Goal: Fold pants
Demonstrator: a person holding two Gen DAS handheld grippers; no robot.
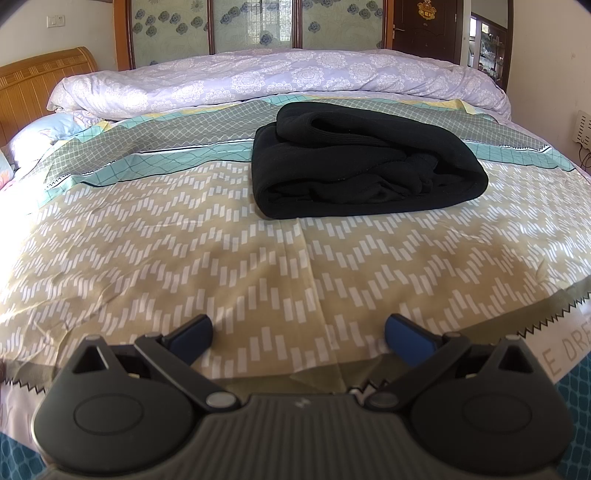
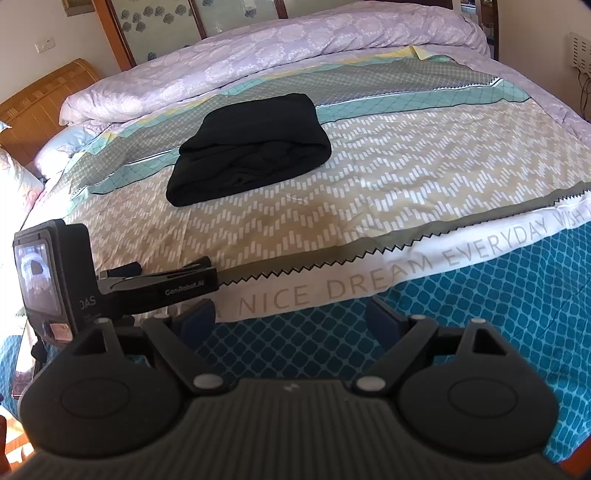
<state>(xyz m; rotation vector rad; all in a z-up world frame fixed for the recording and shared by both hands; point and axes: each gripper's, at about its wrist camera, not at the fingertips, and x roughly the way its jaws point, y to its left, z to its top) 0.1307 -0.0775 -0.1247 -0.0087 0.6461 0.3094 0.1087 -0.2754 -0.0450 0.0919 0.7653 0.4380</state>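
Black pants point(image 1: 365, 162) lie folded into a thick bundle on the patterned bed sheet point(image 1: 184, 240), far of centre. They also show in the right wrist view point(image 2: 251, 151), left of centre. My left gripper point(image 1: 297, 334) is open and empty, low over the sheet near the bed's front edge, well short of the pants. My right gripper point(image 2: 291, 319) is open and empty, held off the front edge of the bed. The left gripper's body and camera point(image 2: 110, 284) show at the left of the right wrist view.
A rolled lilac duvet point(image 1: 280, 77) lies along the far side of the bed. A wooden headboard point(image 1: 40, 85) stands at the left with pillows point(image 1: 51, 127) below it. A wardrobe and a dark door point(image 1: 424, 29) stand behind. The sheet's front border bears printed words point(image 2: 406, 269).
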